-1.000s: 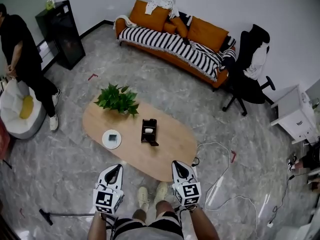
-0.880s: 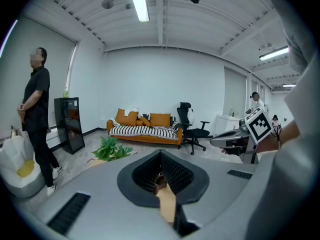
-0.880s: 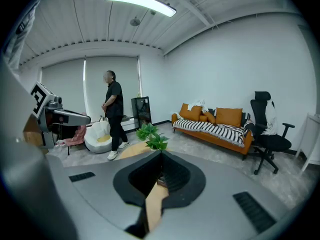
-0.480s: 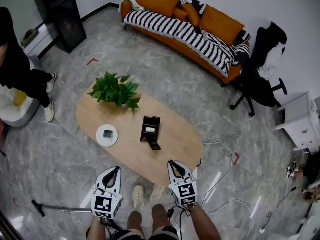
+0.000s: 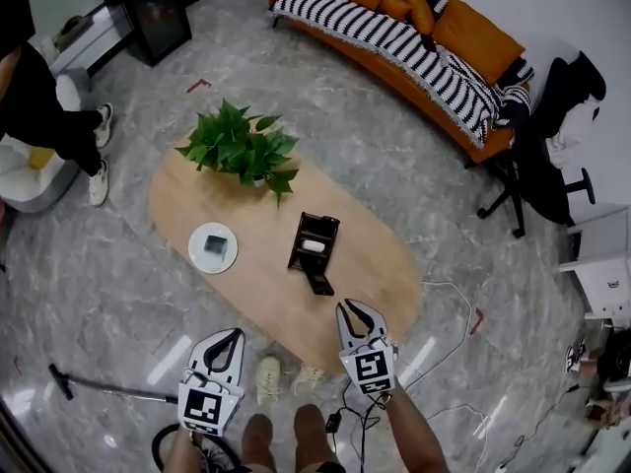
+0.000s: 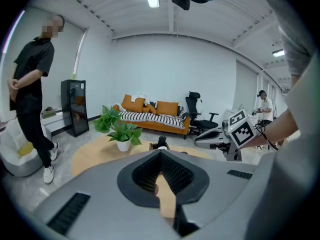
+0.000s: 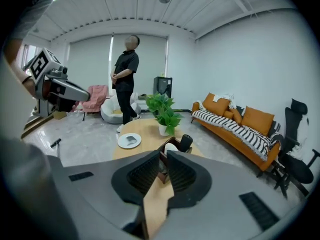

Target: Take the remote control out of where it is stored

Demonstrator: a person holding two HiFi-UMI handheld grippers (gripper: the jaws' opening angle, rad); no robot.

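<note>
Black slab-shaped remote control (image 5: 321,284) protruding from dark holder (image 5: 314,236), frame centre, on oval wooden table (image 5: 256,289). Left gripper (image 5: 230,336) closed, empty; right gripper (image 5: 354,309) jaws just opening to a slit, empty.

The left gripper (image 5: 228,337) and the right gripper (image 5: 354,308) look alike. Each is a pale grey shell that narrows to two curved fingers (image 7: 183,171) lined with black ribbed pads, and the casing has dark slots. At the back of each sits a white cube (image 5: 204,412) printed with black square markers. The right gripper's fingers have just been opening to a thin slit, with nothing between them. A black cable (image 5: 335,422) trails from the right gripper. The person wears cream shoes (image 5: 267,378) and a light grey shirt (image 6: 295,39).
</note>
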